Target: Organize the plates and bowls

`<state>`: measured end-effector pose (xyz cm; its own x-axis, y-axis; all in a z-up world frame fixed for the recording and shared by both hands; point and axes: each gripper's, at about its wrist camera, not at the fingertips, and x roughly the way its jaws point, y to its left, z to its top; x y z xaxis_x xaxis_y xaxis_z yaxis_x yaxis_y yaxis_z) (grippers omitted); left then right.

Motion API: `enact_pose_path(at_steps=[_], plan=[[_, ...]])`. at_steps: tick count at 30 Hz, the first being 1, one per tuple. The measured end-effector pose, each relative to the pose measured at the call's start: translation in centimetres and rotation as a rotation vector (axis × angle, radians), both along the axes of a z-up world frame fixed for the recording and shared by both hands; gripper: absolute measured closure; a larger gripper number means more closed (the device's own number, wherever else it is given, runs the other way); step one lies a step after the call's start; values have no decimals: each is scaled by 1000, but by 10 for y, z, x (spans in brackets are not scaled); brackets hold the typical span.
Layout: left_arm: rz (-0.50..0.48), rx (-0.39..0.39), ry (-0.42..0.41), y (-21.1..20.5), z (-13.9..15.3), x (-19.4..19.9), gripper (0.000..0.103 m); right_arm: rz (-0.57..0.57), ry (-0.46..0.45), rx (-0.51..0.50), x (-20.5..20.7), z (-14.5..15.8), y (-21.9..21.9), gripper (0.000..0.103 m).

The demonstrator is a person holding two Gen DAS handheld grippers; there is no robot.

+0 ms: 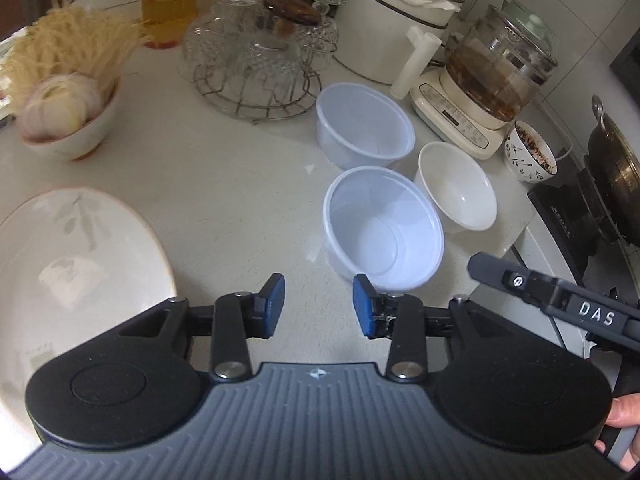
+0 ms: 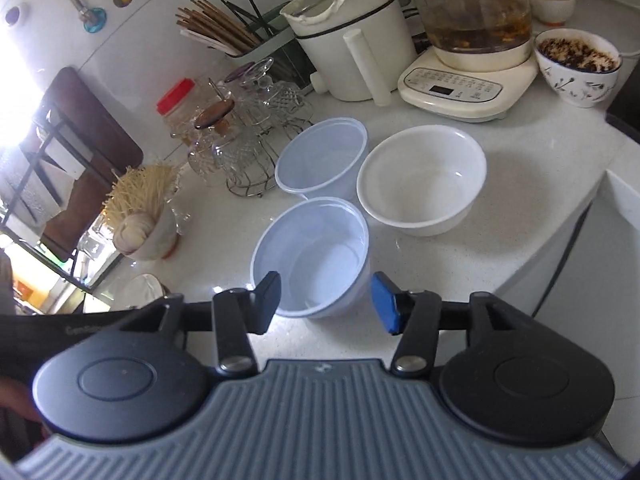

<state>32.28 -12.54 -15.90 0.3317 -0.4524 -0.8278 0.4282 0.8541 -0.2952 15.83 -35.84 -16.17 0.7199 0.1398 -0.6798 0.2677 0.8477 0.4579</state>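
Right now both sets of tongs are hovering over a pale desk, and both are standing spread with nothing pinched. The left tongs are showing bare desk in the gap between their blue pads, with the near clear plastic bowl sitting just ahead of the right-hand pad. To their left, a big white plate with a faint leaf pattern is lying flat on the desk. The right tongs are hanging at the near rim of that same clear plastic bowl; whether the pads are touching it, I cannot tell, but they are not pressing on it. Behind it, a second clear plastic bowl is sitting upright, and a white ceramic bowl is standing just beside both, to the right. All three bowls are looking empty and are clustered close together. Farther back, a wire rack of glass cups and a glass kettle on its cream base are crowding the desk. At the left, a small bowl of noodles is waiting well apart from the cluster.
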Motion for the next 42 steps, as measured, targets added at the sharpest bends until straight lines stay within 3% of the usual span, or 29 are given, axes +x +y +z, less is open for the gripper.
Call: enact_pose_path(at_steps=[7, 14, 21, 23, 27, 31, 34, 42], plan=[[12, -15, 23, -22, -13, 26, 60, -14, 49, 53, 22, -18, -16, 51], [13, -35, 104, -34, -32, 48, 60, -22, 85, 70, 38, -30, -27, 56], [-1, -3, 122, -51, -43, 59, 62, -19, 104, 123, 46, -43, -36, 61], [-3, 0, 124, -53, -45, 61, 68, -24, 112, 128, 48, -44, -37, 68], [4, -4, 143, -53, -50, 65, 77, -29, 121, 137, 50, -48, -39, 70], [0, -8, 166, -54, -54, 66, 88, -27, 115, 157, 50, -51, -39, 79], [-20, -6, 158, -55, -53, 63, 91, -10, 111, 157, 50, -51, -36, 86], [-12, -7, 142, -50, -47, 58, 92, 24, 109, 129, 51, -45, -30, 88]])
